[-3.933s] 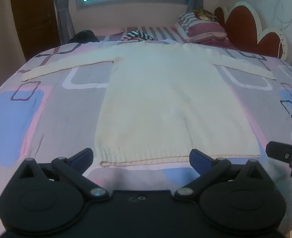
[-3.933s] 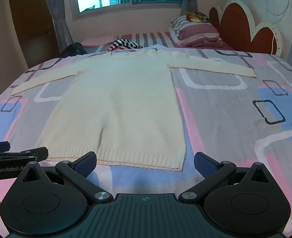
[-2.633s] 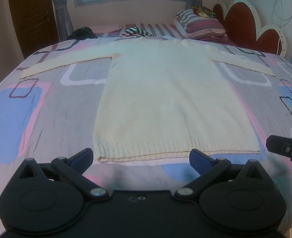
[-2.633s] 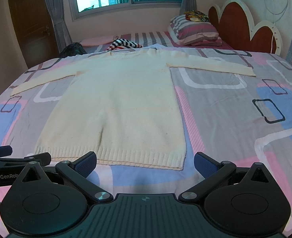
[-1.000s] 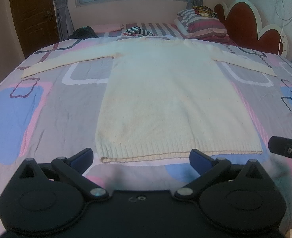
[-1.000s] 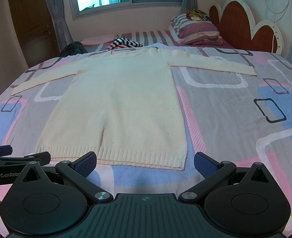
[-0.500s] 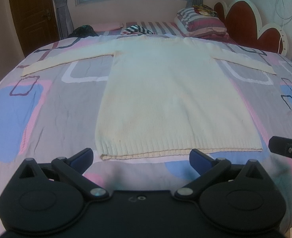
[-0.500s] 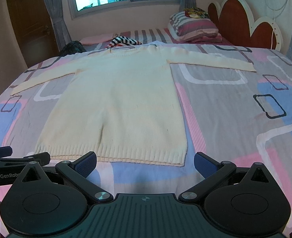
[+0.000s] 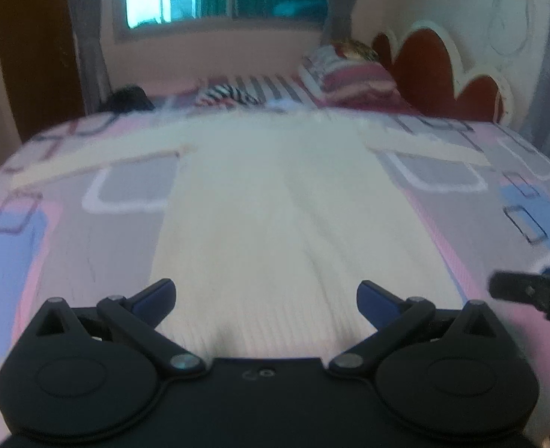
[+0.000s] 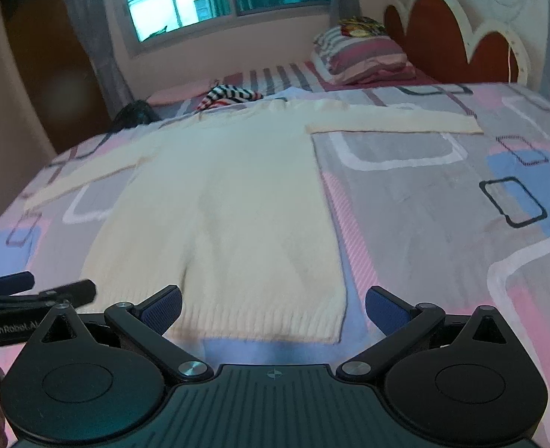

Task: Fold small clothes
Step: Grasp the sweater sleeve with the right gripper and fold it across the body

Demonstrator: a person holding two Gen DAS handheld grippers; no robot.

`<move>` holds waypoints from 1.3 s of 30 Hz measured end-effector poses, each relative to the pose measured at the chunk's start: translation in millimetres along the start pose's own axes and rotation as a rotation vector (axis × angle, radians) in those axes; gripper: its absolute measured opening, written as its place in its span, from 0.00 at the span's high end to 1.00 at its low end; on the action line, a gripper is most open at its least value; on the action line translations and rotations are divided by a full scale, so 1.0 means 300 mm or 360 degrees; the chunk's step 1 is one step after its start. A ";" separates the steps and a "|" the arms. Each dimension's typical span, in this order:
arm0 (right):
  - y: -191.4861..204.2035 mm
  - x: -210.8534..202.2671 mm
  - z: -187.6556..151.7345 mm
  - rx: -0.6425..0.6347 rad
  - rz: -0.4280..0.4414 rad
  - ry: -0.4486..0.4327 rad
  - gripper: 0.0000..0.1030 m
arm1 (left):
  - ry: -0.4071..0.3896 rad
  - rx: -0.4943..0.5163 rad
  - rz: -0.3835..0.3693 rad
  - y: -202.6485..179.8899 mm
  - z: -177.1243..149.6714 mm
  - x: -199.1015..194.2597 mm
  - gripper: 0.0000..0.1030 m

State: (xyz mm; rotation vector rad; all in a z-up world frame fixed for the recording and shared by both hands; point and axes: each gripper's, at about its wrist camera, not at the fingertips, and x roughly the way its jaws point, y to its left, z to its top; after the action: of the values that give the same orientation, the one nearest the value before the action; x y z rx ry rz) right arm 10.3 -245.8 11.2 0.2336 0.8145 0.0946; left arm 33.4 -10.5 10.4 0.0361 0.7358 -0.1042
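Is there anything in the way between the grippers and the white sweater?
Nothing visible. The sweater lies flat on the bed, its hem right ahead of the open right gripper and left gripper. The striped cloth and pillows sit far behind it.

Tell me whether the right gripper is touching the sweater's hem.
Apart. The right wrist view shows the right gripper open, and a strip of bedsheet shows between it and the sweater hem.
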 end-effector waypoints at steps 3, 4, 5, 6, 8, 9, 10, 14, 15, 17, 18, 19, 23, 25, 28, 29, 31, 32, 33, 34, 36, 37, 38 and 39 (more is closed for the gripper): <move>-0.056 0.020 0.047 0.0096 0.0057 0.0017 0.00 | -0.0102 0.0015 0.0064 0.008 0.044 0.030 0.01; -0.081 0.029 0.065 0.0151 0.0069 0.0020 0.00 | -0.0074 0.0076 0.0054 0.004 0.060 0.058 0.00; -0.099 0.036 0.081 0.0176 0.0072 0.0017 0.00 | -0.0039 0.0121 0.0018 -0.001 0.074 0.081 0.00; -0.112 0.045 0.097 0.0182 0.0070 0.0017 0.00 | -0.0016 0.0129 -0.0007 0.001 0.090 0.105 0.00; -0.140 0.064 0.136 0.0197 0.0079 0.0008 0.00 | -0.0014 0.0071 -0.0009 0.015 0.118 0.138 0.00; -0.152 0.071 0.154 0.0206 0.0092 0.0000 0.00 | -0.0013 0.0061 0.0002 0.021 0.135 0.156 0.00; -0.168 0.082 0.173 0.0217 0.0099 -0.0009 0.00 | -0.0005 0.0056 0.0022 0.025 0.154 0.177 0.00; -0.222 0.132 0.265 0.0229 0.0084 -0.0074 0.00 | 0.0080 -0.0055 -0.0097 0.066 0.229 0.267 0.00; -0.231 0.146 0.286 0.0225 0.0079 -0.0089 0.00 | 0.0091 -0.0051 -0.0100 0.070 0.243 0.289 0.00; -0.258 0.181 0.330 0.0226 0.0072 -0.0111 0.00 | 0.0096 -0.0073 -0.0097 0.075 0.265 0.334 0.00; -0.270 0.198 0.347 0.0231 0.0071 -0.0121 0.00 | 0.0101 -0.0090 -0.0114 0.082 0.273 0.350 0.00; -0.283 0.216 0.366 0.0234 0.0068 -0.0136 0.00 | 0.0089 -0.0098 -0.0099 0.084 0.283 0.366 0.00; -0.332 0.285 0.428 0.0225 0.0010 -0.0197 0.00 | -0.0009 -0.0096 0.0032 0.074 0.323 0.418 0.00; -0.359 0.313 0.454 0.0225 -0.0024 -0.0226 0.00 | -0.0002 -0.0116 0.0026 0.073 0.340 0.453 0.01; -0.410 0.358 0.492 0.0229 -0.0075 -0.0274 0.00 | -0.0044 -0.0148 0.0023 0.076 0.353 0.502 0.01; -0.434 0.376 0.503 0.0238 -0.0089 -0.0284 0.00 | -0.0077 -0.0179 0.0034 0.082 0.354 0.513 0.01; -0.485 0.405 0.519 0.0270 -0.0124 -0.0309 0.00 | -0.0098 -0.0185 0.0059 0.083 0.359 0.539 0.01; -0.512 0.416 0.525 0.0291 -0.0139 -0.0320 0.00 | -0.0103 -0.0162 0.0084 0.079 0.361 0.557 0.00; -0.537 0.429 0.529 0.0311 -0.0158 -0.0329 0.00 | -0.0101 -0.0155 0.0110 0.078 0.364 0.575 0.00; -0.565 0.443 0.534 0.0326 -0.0188 -0.0341 0.00 | -0.0078 -0.0171 0.0116 0.081 0.369 0.598 0.00; -0.615 0.467 0.545 0.0349 -0.0241 -0.0359 0.03 | -0.0014 -0.0230 0.0092 0.094 0.380 0.641 0.00; -0.644 0.482 0.551 0.0366 -0.0265 -0.0370 0.15 | 0.0001 -0.0261 0.0088 0.101 0.386 0.655 0.00; -0.667 0.493 0.560 0.0381 -0.0280 -0.0370 0.19 | 0.0018 -0.0304 0.0085 0.113 0.393 0.674 0.00; -0.693 0.508 0.570 0.0402 -0.0297 -0.0366 0.21 | 0.0018 -0.0355 0.0100 0.123 0.396 0.684 0.00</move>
State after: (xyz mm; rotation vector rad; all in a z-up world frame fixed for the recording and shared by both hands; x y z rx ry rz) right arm 238.1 -450.0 -33.9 0.3975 0.6141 -0.2089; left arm 267.7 1.1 -39.4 -0.1526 0.7534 0.0382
